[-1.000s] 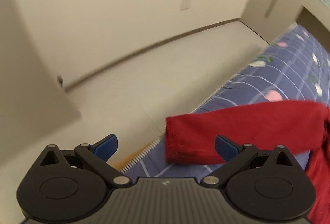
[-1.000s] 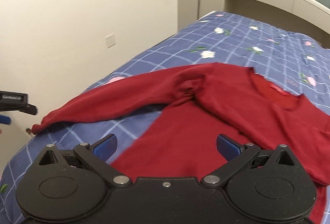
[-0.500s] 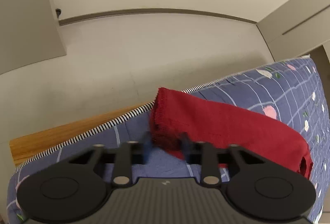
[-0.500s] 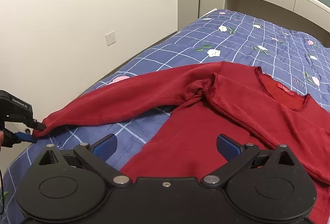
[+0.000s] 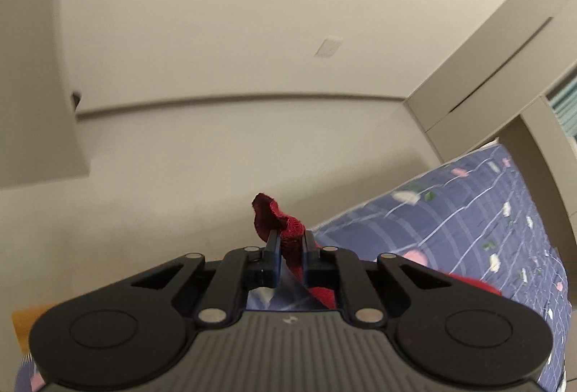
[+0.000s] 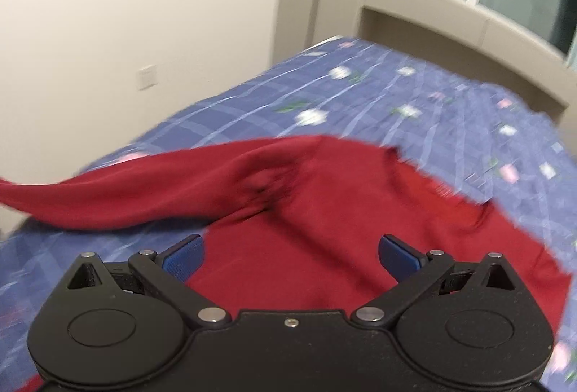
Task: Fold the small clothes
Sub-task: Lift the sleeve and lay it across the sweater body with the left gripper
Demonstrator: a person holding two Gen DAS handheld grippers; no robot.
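Observation:
A red long-sleeved top point(image 6: 324, 211) lies spread on the blue checked bedspread point(image 6: 396, 92). Its left sleeve point(image 6: 126, 190) stretches out to the left and rises off the bed toward the frame edge. My left gripper point(image 5: 290, 240) is shut on the cuff of that sleeve point(image 5: 274, 215), which sticks up between the fingers and is lifted above the bed edge. My right gripper point(image 6: 290, 251) is open and empty, hovering low over the body of the top near the armpit folds.
The bed's left edge point(image 5: 360, 219) runs beside bare floor point(image 5: 216, 157) and a beige wall with a socket point(image 5: 328, 45). A window ledge point(image 6: 450, 20) stands behind the bed's far end. A wooden bed frame corner point(image 5: 25, 323) shows at lower left.
My left gripper has closed on the sleeve cuff and lifted it off the bed. The sleeve now rises at its left end. My right gripper has moved forward over the top, still open.

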